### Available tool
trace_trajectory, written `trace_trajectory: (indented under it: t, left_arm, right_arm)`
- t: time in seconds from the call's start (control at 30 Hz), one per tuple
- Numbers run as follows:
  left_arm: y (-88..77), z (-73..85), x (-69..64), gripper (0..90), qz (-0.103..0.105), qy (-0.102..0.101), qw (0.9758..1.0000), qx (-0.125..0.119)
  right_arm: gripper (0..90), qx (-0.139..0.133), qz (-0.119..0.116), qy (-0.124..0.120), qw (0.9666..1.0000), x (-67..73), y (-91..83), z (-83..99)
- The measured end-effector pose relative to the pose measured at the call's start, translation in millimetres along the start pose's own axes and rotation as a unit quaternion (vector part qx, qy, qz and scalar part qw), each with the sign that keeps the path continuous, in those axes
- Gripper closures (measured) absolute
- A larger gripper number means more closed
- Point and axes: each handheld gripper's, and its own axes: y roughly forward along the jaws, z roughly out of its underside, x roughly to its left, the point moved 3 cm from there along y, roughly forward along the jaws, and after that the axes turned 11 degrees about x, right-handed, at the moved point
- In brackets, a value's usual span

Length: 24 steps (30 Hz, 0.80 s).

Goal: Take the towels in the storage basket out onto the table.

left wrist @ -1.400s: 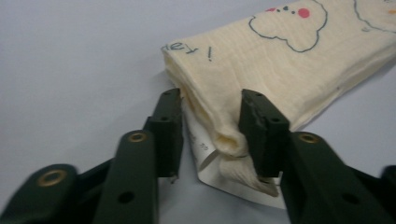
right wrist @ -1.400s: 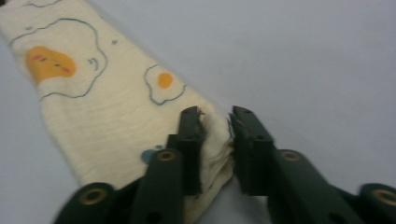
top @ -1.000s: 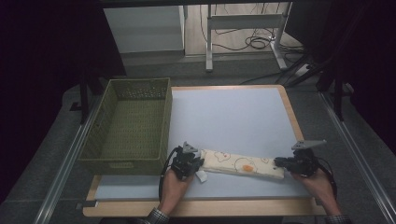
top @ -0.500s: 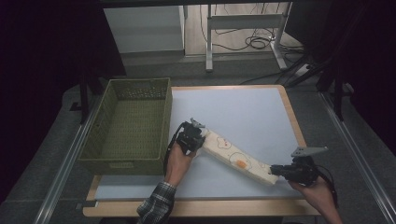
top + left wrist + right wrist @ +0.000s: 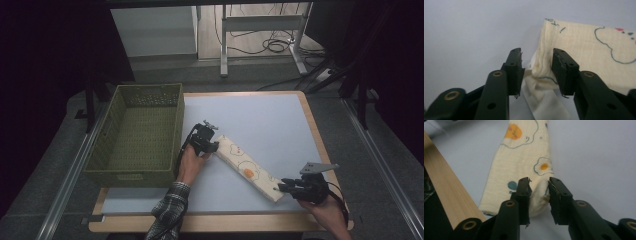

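A folded cream cloth (image 5: 247,167) printed with fried eggs lies diagonally on the pale table (image 5: 265,115). My left gripper (image 5: 216,146) is at its far left end and my right gripper (image 5: 280,188) at its near right end. Both pairs of jaws have just been opening. In the left gripper view the gripper (image 5: 537,67) stands open, and a puckered corner of the cloth (image 5: 586,50) sits loosely between the pads. In the right gripper view the gripper (image 5: 539,190) is open too, with the cloth's (image 5: 519,157) end in the gap and no pinch on it.
An olive woven basket (image 5: 130,177) with nothing in it stands at the table's left side, just beside the left hand. The table's wooden front edge (image 5: 444,177) runs close to the right gripper. Pale tabletop stretches behind the cloth.
The cloth has swung from lying along the front edge to a diagonal. The left gripper carried its end away from the person, the right drew its end nearer. Both jaws have opened.
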Motion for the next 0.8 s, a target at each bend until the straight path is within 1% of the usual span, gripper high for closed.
trace_trajectory:
  t: [0.03,0.07,0.1,0.13,0.17,0.2,0.27,0.3,0.33,0.37,0.4,0.43,0.47,0.5,0.53,0.57,0.6,0.63,0.67,0.7,0.73,0.77,0.8]
  left_arm:
    - [0.0,0.0,0.0,57.1,0.0,0.0,1.0,0.0]
    - [-0.2,1.0,1.6,56.3,0.002,-0.004,1.0,0.003]
    - [0.6,2.0,3.0,55.2,0.003,-0.01,0.9999,0.005]
    - [2.2,3.1,4.7,55.2,0.004,-0.017,0.9998,0.007]
    - [4.1,4.4,6.5,53.7,0.006,-0.025,0.9996,0.01]
    - [6.0,5.8,7.5,52.3,0.011,-0.035,0.9993,0.009]
    - [8.8,7.8,8.5,50.5,0.022,-0.044,0.9988,0.003]
    - [9.6,8.3,8.4,49.9,0.026,-0.046,0.9986,0.001]
    - [10.5,8.7,7.7,49.9,0.029,-0.049,0.9984,-0.001]
    - [12.0,9.1,6.1,50.6,0.036,-0.052,0.998,-0.005]
    - [12.0,9.1,6.1,52.2,0.036,-0.052,0.998,-0.005]
    - [12.2,9.4,5.2,53.8,0.038,-0.057,0.9977,-0.006]
    - [12.2,9.3,4.7,53.8,0.04,-0.058,0.9975,-0.007]
    - [12.2,8.9,4.4,55.8,0.043,-0.059,0.9973,-0.006]
    - [12.0,8.7,4.4,57.7,0.047,-0.06,0.9971,-0.003]
    - [11.8,8.0,4.2,64.3,0.063,-0.065,0.9959,-0.001]
    - [11.8,8.0,4.2,70.8,0.063,-0.065,0.9959,-0.001]
    - [11.8,7.8,3.9,79.4,0.082,-0.066,0.9945,0.0]
    - [12.1,7.6,3.3,79.4,0.088,-0.065,0.9939,0.0]
    - [11.7,7.1,2.2,82.9,0.084,-0.054,0.995,-0.002]
    - [10.9,6.6,0.9,82.9,0.074,-0.035,0.9967,-0.003]
    - [8.4,5.5,0.4,83.9,0.069,-0.028,0.9972,-0.01]
    - [8.4,5.5,0.4,84.1,0.069,-0.028,0.9972,-0.01]
  right_arm:
    - [67.6,0.0,0.0,0.0,1.0,0.0,0.0,0.0]
    - [65.3,0.001,0.006,-0.006,1.0,-3.0,-6.5,-4.6]
    - [64.2,0.002,0.005,-0.011,0.9999,-3.8,-7.8,-6.9]
    - [64.2,0.002,0.005,-0.011,0.9999,-3.8,-7.8,-6.9]
    - [63.3,0.007,0.003,-0.018,0.9998,-4.7,-7.6,-8.9]
    - [62.5,0.012,0.004,-0.024,0.9996,-5.5,-6.1,-10.7]
    - [61.0,0.032,-0.001,-0.035,0.9989,-7.4,0.1,-12.6]
    - [60.2,0.048,-0.005,-0.042,0.998,-10.4,7.8,-12.4]
    - [60.2,0.048,-0.005,-0.042,0.998,-10.4,7.8,-12.4]
    - [59.8,0.063,-0.007,-0.046,0.9969,-11.7,14.9,-10.2]
    - [59.8,0.063,-0.007,-0.046,0.9969,-11.7,14.9,-10.2]
    - [60.6,0.077,-0.013,-0.049,0.9957,-9.9,20.2,-6.6]
    - [60.6,0.077,-0.013,-0.049,0.9957,-9.9,20.2,-6.6]
    - [61.3,0.082,-0.009,-0.052,0.9952,-8.5,22.2,-4.4]
    - [65.2,0.078,-0.008,-0.051,0.9956,-7.0,21.7,-3.2]
    - [75.1,0.085,-0.021,-0.042,0.9953,-5.1,20.4,-1.0]
    - [75.1,0.085,-0.021,-0.042,0.9953,-5.1,20.4,-1.0]
    - [82.0,0.086,-0.037,-0.034,0.995,-3.7,19.8,0.9]
    - [82.0,0.086,-0.037,-0.034,0.995,-3.7,19.8,0.9]
    - [83.7,0.091,-0.046,-0.029,0.9944,-3.3,18.8,1.0]
    - [83.7,0.091,-0.046,-0.029,0.9944,-3.3,18.8,1.0]
    - [84.0,0.091,-0.056,-0.028,0.9939,-1.6,17.4,0.4]
    - [84.0,0.091,-0.056,-0.028,0.9939,-1.6,17.4,0.4]
